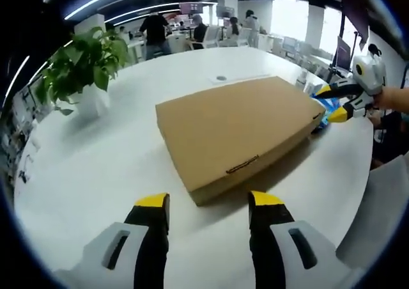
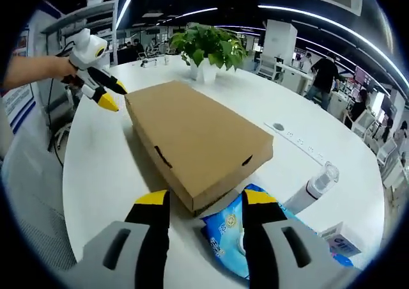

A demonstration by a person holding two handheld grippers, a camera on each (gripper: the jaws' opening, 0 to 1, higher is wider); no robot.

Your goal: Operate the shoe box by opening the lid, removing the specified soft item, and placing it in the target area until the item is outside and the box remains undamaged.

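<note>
Brown cardboard, flat and closed, the shoe box (image 1: 239, 132) lies in the middle of the round white bench (image 1: 83, 174) with its lid down. In the left gripper view, the left tongs (image 1: 208, 203) hover just short of the box's near corner, jaws apart with nothing between them. In that view the right tongs (image 1: 332, 103) reach in from the right at the box's far corner, held by a person's hand (image 1: 391, 98), jaws apart, beside a blue packet (image 1: 323, 119) that peeks out from behind the box.

In the right gripper view, the right tongs (image 2: 206, 203) stand open at the box (image 2: 195, 142) corner nearest them, and the blue packet (image 2: 230, 234) lies on the bench (image 2: 96, 174) partly tucked under that corner. A white bottle (image 2: 313, 188) lies just to the right of the packet. The left tongs (image 2: 112, 97) show at the far corner. A potted plant (image 2: 208, 49) stands on the bench beyond the box. People stand in the office behind.
</note>
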